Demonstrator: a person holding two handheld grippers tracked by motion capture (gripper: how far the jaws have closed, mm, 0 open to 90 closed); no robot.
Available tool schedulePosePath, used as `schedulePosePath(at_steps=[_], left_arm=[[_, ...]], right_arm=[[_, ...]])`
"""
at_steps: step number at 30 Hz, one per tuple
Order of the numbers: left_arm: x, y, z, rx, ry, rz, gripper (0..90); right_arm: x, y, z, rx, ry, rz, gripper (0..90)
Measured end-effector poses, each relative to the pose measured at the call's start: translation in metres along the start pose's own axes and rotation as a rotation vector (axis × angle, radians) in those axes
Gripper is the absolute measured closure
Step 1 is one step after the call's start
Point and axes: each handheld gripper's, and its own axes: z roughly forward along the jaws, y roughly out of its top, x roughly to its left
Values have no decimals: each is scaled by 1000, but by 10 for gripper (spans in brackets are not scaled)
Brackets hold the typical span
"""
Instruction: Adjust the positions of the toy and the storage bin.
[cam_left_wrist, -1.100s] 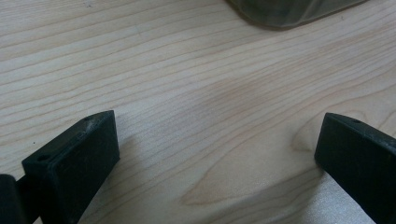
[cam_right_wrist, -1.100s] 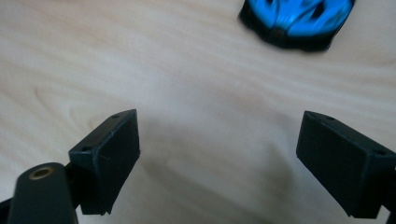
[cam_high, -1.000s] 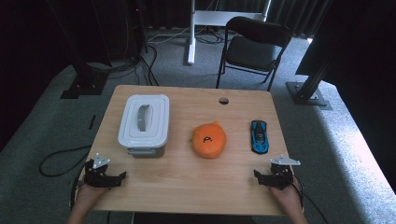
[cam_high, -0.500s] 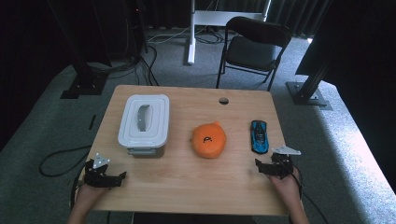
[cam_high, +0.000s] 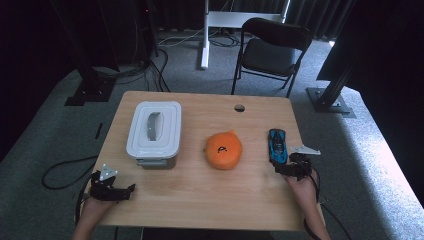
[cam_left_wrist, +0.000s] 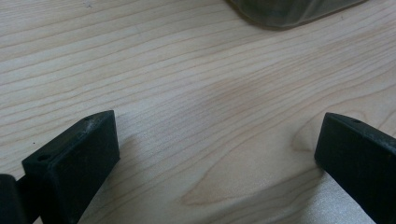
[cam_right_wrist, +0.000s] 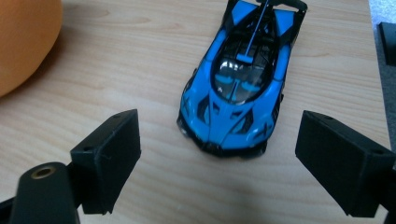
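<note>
1. At the near right of the tabletop (cam_high: 200, 200): the right claw (cam_high: 286, 170) sits just behind the near end of the blue toy car (cam_high: 276, 145), jaws pointing far.
2. Right claw state: jaws spread wide, holding nothing. In the right gripper view the car (cam_right_wrist: 240, 79) lies between and just beyond the two jaw tips, nose toward the camera, no contact visible.
3. Car position: right side of the tabletop, lengthwise near-to-far, on its wheels. Close to the right edge.
4. Orange round object (cam_high: 223, 149): centre of the tabletop, left of the car, apart from it. Dark mark on its top. Its edge shows at the top left of the right gripper view (cam_right_wrist: 23, 42).
5. White lidded box (cam_high: 153, 128): left-centre, handle on the lid, lid on. Well apart from the car.
6. Left claw (cam_high: 129, 190): near left corner of the tabletop, jaws pointing right. Near the box's near side, not touching it.
7. Left claw state: jaws wide apart, nothing between them but bare wood in the left gripper view. A corner of the box (cam_left_wrist: 289, 9) shows at the top of that view, beyond the jaws.
8. Person's hands come in from the near edge, one on each gripper.
9. Small round hole (cam_high: 239, 107) in the tabletop near the far edge, right of centre.
10. Beyond the tabletop: black folding chair (cam_high: 270, 50) on grey carpet, cables on the floor at the left.
</note>
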Motion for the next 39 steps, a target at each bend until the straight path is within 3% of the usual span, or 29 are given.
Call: schedulePosePath(at_steps=[9,23,30,39], left_arm=[[0,0,0,0,0,0,2],[0,0,0,0,0,0,3],[0,0,0,0,0,0,2],[0,0,0,0,0,0,3]], right_arm=[[-1,13,14,5,-21,10,135],[-5,32,42,19,-57,63,128],[-7,38,55,30,-100,92,128],[-7,44,72,66,-136,84,130]])
